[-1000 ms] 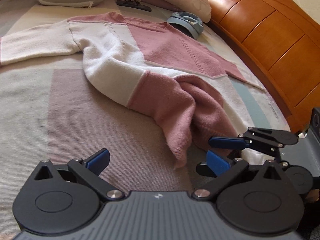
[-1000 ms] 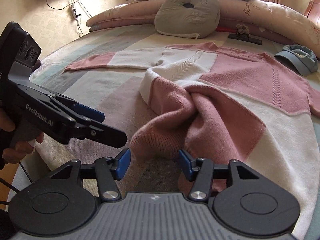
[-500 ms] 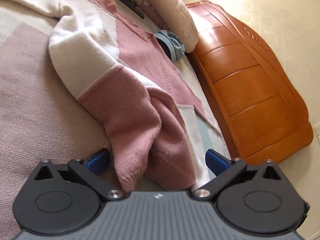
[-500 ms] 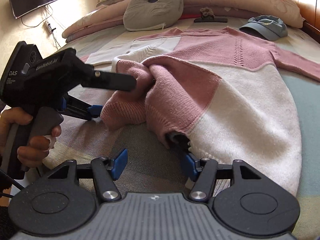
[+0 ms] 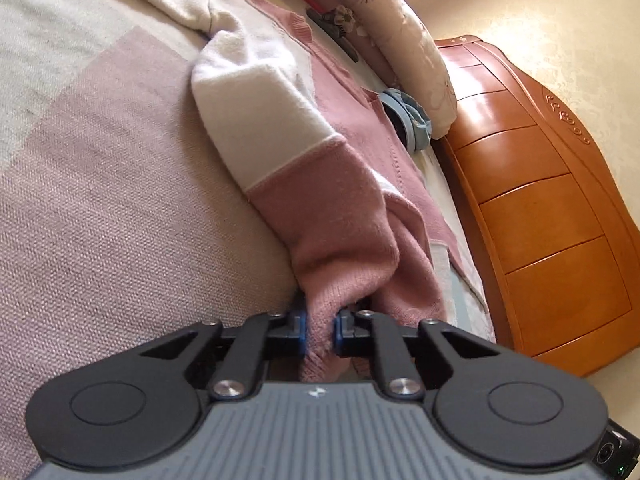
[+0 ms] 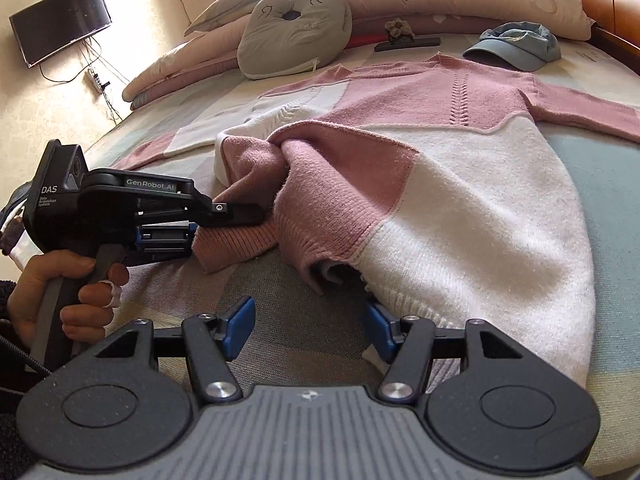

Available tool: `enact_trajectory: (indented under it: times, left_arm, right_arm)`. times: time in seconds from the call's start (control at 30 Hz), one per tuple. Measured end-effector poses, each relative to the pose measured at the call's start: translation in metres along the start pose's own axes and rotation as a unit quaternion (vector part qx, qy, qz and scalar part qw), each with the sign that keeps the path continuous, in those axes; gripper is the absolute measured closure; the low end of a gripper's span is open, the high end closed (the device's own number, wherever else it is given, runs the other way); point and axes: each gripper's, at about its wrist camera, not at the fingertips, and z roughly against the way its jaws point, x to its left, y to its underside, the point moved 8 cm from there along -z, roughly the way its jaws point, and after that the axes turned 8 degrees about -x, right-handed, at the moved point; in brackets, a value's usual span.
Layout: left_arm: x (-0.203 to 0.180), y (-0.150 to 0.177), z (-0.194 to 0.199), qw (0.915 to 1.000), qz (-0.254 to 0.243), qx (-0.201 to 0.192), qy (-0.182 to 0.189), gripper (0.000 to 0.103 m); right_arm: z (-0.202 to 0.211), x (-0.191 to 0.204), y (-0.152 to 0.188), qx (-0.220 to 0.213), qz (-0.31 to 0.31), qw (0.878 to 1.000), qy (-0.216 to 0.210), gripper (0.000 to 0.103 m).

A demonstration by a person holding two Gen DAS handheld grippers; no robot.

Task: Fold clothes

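Left hand-held gripper (image 5: 320, 326) clamped on pink hem of sweater (image 6: 460, 184), near left corner. Right hand-held gripper (image 6: 310, 326) wide, holding nothing, right finger (image 6: 380, 330) touching white hem on bed (image 6: 600, 176).

Black claw (image 6: 236, 216), blue pads (image 6: 239, 324), silver screws, white "GenRobot.AI" lettering; bare-skinned hand (image 6: 60, 300).

Left gripper (image 5: 320, 326) clamped on pink sweater (image 5: 332, 216) hem (probably) — bedspread (image 5: 112, 184) beneath, wooden headboard (image 5: 552, 216) right.

Cream textured wall (image 6: 48, 92), wall-mounted TV (image 6: 60, 22), glossy wooden bed frame (image 5: 552, 216), sunlit patchwork bedspread (image 5: 100, 184)
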Motion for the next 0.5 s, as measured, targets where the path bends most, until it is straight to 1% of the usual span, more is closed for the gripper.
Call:
enact_trajectory:
  times: [0.13, 0.23, 0.37, 0.43, 0.5]
  left_arm:
    - [-0.012, 0.001, 0.019, 0.9996, -0.027, 0.000, 0.002, 0.093]
    - [-0.016, -0.003, 0.045, 0.9992, -0.040, -0.010, 0.000, 0.093]
    - [-0.011, -0.010, 0.083, 0.9976, -0.059, -0.027, -0.022, 0.093]
    - [-0.003, -0.015, 0.106, 0.9964, -0.067, -0.038, -0.036, 0.093]
    - [0.005, -0.019, 0.120, 0.9950, -0.072, -0.044, -0.054, 0.093]
  right_arm:
    - [0.007, -0.003, -0.006, -0.012, 0.000, 1.000, 0.004, 0.038]
    - [0.012, -0.005, -0.012, -0.018, 0.006, 1.000, 0.006, 0.038]
    - [0.018, -0.007, -0.015, -0.023, 0.015, 1.000, 0.013, 0.038]
    - [0.020, -0.010, -0.017, -0.024, 0.016, 0.999, 0.017, 0.037]
    - [0.022, -0.013, -0.018, -0.025, 0.013, 0.999, 0.019, 0.037]
